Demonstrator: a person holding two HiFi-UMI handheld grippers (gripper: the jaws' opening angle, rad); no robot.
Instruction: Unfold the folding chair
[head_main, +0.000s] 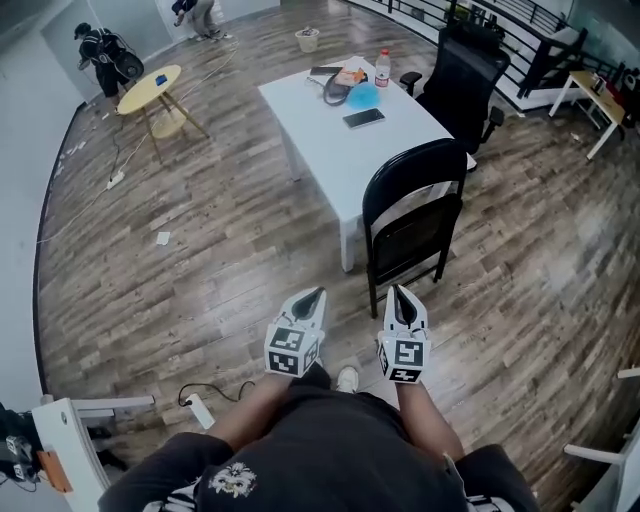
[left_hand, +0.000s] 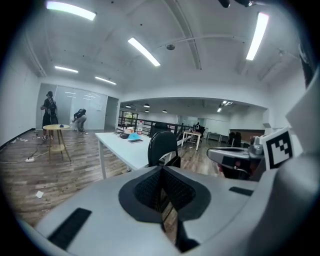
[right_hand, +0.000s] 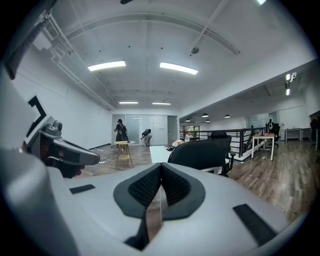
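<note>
- Plainly, both tools were pressed together. The left gripper (head_main: 314, 294) had its two dark pads meeting in a thin seam, with nothing between them.
- Likewise, the right gripper (head_main: 399, 291) had its pads closed on each other and held nothing.
- Neither gripped the chair (head_main: 414, 196). Both tips pointed towards it from near its front legs, the right one just beside them in the head view. Each gripper view showed the chair's back beyond the pads, apart from them.
- Both grippers were held side by side, low and close in front of the person's body. The forearms reached forward, aimed ahead and slightly down, and the marker cubes faced up.
- The chair, black, stood upright on its legs at the near corner of the white table (head_main: 320, 135). Its seat panel was tipped steeply under the curved back; how far it was opened I could not tell.
- Only the head view showed the tabletop from above, with a phone (head_main: 363, 118) and a bottle (head_main: 382, 66). It also showed a shoe (head_main: 347, 378) and a power strip (head_main: 200, 410) on the floor (head_main: 220, 260) by the person.
- Only the gripper views showed the ceiling lights (left_hand: 143, 51). The left gripper view also caught the right gripper side-on at its right edge, and the right gripper view had the left one at its left edge.
</note>
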